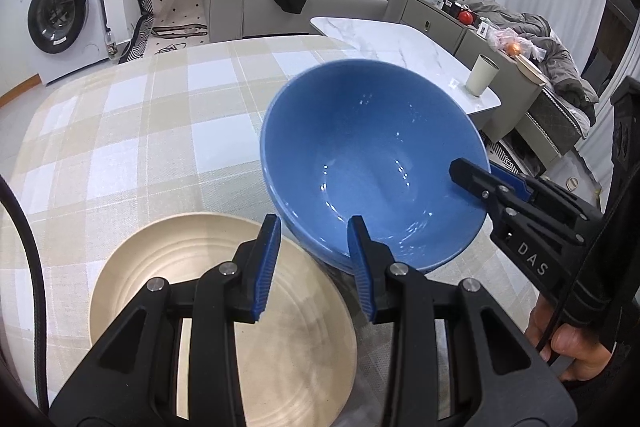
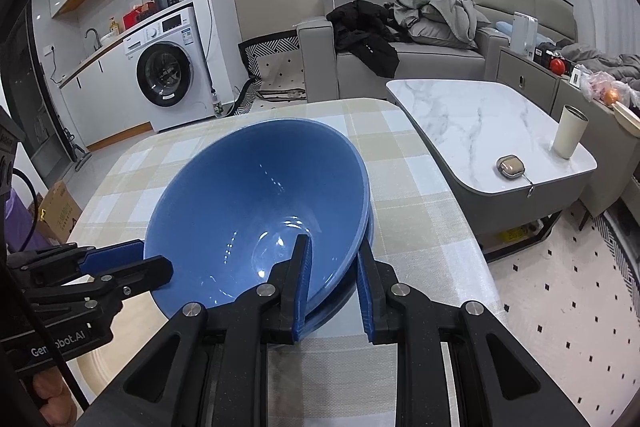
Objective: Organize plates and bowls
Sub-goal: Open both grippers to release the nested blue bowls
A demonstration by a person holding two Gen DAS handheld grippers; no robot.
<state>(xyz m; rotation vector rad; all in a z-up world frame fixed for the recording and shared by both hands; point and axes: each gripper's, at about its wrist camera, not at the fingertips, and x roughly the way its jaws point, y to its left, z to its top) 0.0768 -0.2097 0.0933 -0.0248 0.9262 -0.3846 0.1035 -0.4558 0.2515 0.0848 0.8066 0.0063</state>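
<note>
Two nested blue bowls (image 1: 372, 163) (image 2: 260, 203) hang tilted over the checked tablecloth (image 1: 140, 127). My right gripper (image 2: 332, 243) (image 1: 468, 173) is shut on their near right rim, one finger inside and one outside. At the opposite rim my left gripper (image 1: 313, 223) (image 2: 156, 259) straddles the wall the same way, and its pads look pressed on it. A beige ribbed plate (image 1: 180, 247) (image 2: 104, 359) lies on the cloth under the left gripper, partly hidden by it. A hand (image 1: 572, 351) holds the right gripper's handle.
A marble coffee table (image 2: 460, 115) stands just right of the dining table, with a cream cup (image 2: 568, 133) and a small case (image 2: 508, 167) on it. Behind are a grey sofa (image 2: 420, 55) piled with clothes and a washing machine (image 2: 164, 75).
</note>
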